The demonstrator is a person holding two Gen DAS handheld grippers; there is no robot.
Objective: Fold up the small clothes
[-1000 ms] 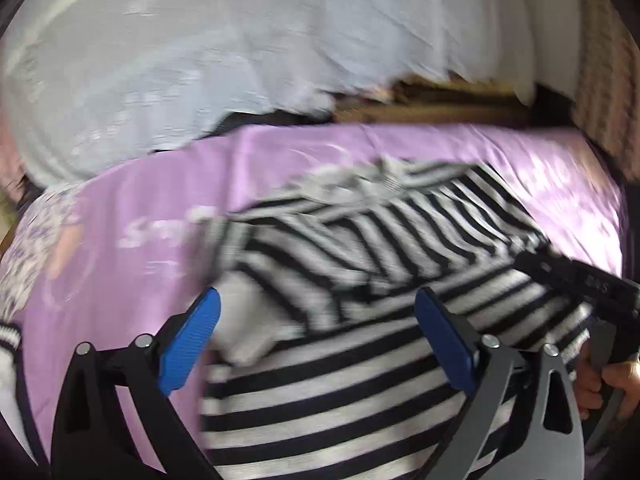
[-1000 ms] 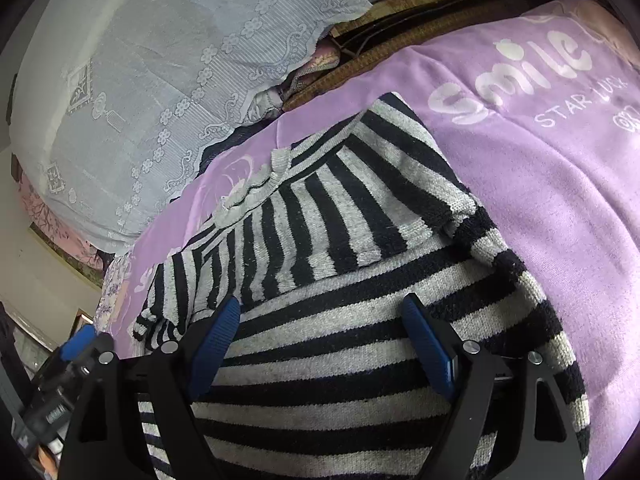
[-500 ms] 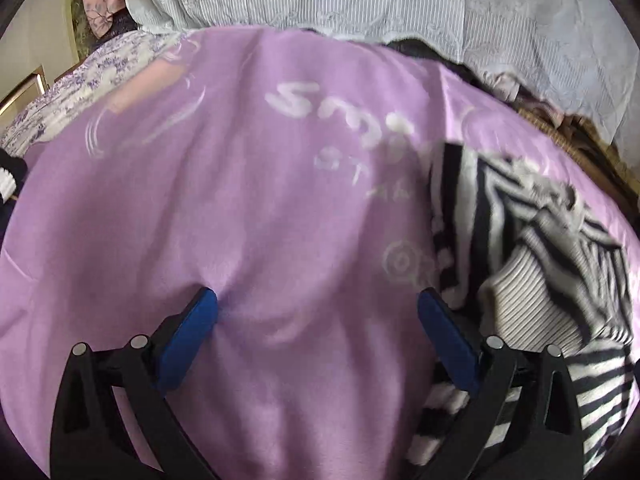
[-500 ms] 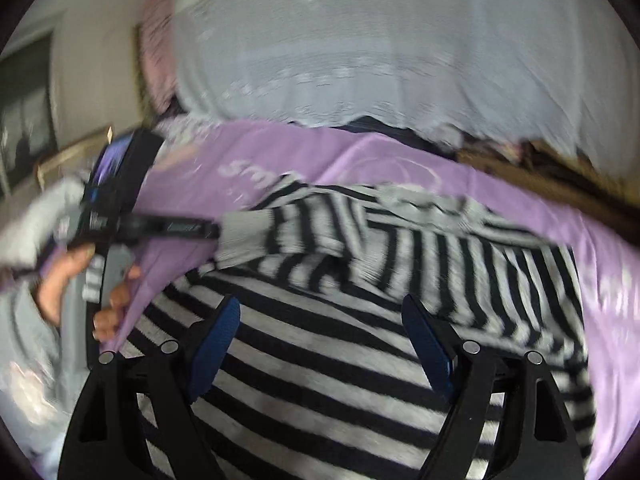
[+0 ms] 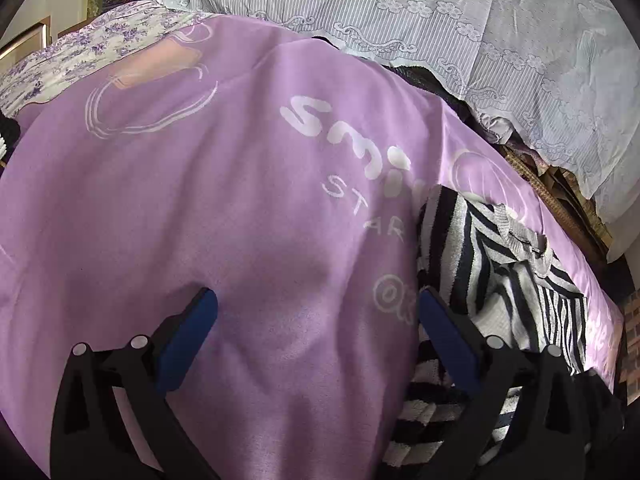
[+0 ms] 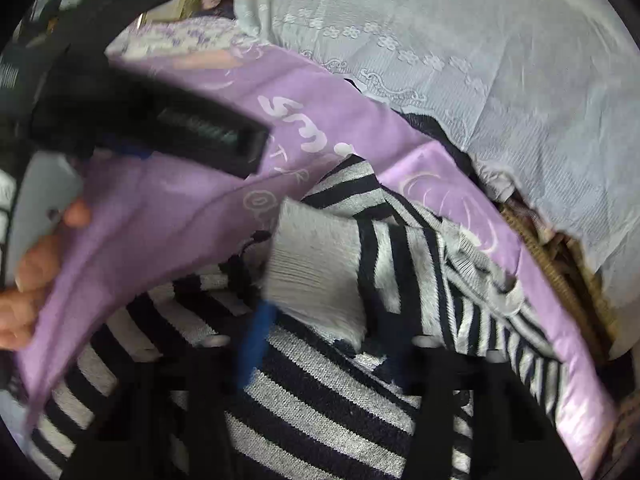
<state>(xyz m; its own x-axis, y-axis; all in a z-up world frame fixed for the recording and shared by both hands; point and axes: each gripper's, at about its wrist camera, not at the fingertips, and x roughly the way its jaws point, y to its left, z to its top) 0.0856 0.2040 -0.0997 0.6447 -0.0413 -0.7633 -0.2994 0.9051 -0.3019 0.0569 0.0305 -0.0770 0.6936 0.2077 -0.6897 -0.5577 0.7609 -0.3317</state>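
One of each cloth, two handheld grippers

One black-and-grey striped knit sweater [image 5: 508, 280] lies at the right on one purple printed bedsheet [image 5: 224, 216]; one white lace cloth [image 5: 460, 24] drapes along the far side, and one floral-print fabric [image 5: 100, 40] shows far left. Two blue-padded fingers [image 5: 188, 336] show on the left gripper [image 5: 316, 336]; the right gripper [image 6: 324, 352] is blurred.

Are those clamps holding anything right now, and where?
Left gripper: open, holding nothing. Right gripper: closing around the striped sweater's cuff; too blurred to confirm a hold.
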